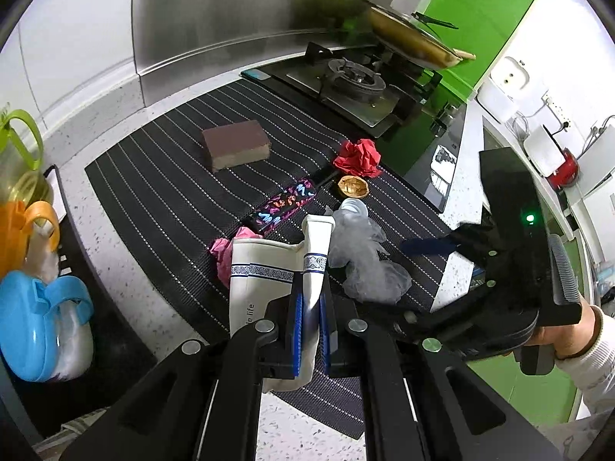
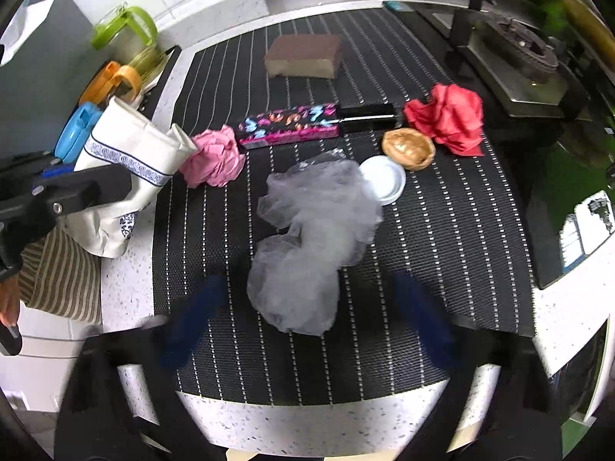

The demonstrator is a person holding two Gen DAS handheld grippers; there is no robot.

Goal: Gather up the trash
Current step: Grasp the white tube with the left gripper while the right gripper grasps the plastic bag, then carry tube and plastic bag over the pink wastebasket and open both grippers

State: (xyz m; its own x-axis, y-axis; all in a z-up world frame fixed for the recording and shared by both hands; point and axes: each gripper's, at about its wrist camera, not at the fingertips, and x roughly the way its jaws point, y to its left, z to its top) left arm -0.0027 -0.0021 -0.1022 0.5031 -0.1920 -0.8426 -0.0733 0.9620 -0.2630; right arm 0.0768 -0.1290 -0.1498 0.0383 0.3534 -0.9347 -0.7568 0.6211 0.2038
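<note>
My left gripper [image 1: 310,307] is shut on the rim of a white cloth bag [image 1: 261,280] with a blue patterned band, holding it upright at the mat's left edge; the bag also shows in the right wrist view [image 2: 127,176]. My right gripper [image 2: 303,311] is open, its blue fingers on either side of a crumpled clear plastic bag [image 2: 307,238], low over the mat. On the mat lie a pink paper ball [image 2: 213,159], a red paper ball [image 2: 447,117], a walnut shell [image 2: 408,148], a white lid [image 2: 384,178] and a colourful wrapper [image 2: 288,125].
A brown sponge block [image 2: 303,55] sits at the back of the striped black mat [image 2: 442,249]. A gas stove [image 1: 353,80] with a pan [image 1: 411,38] is at the right. Green, orange and blue lidded containers [image 1: 34,319] stand at the left.
</note>
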